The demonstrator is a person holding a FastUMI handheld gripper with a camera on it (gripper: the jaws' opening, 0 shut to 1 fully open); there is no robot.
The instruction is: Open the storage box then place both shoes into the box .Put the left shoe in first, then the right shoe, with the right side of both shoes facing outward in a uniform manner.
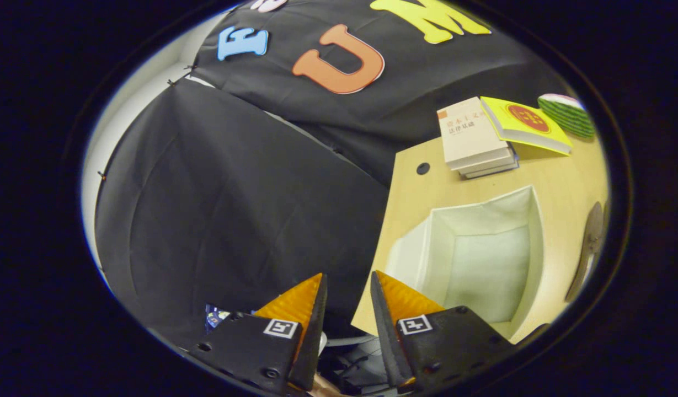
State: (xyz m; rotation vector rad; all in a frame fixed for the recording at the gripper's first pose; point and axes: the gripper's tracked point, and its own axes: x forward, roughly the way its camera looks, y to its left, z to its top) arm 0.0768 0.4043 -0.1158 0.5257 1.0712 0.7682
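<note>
Beside open storage box [485, 259], empty parted gripper [348, 289].

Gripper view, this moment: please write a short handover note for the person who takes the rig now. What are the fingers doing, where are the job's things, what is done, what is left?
Gripper: fingers apart, nothing between them, held off the near corner of the wooden table.
Storage box: white, on the table just ahead of the right finger, open, inside looks empty.
Stack of books and a yellow book lie beyond the box.
Done: box appears opened.
Left: find the shoes, put in the left one, then the right, right sides facing outward.
</note>
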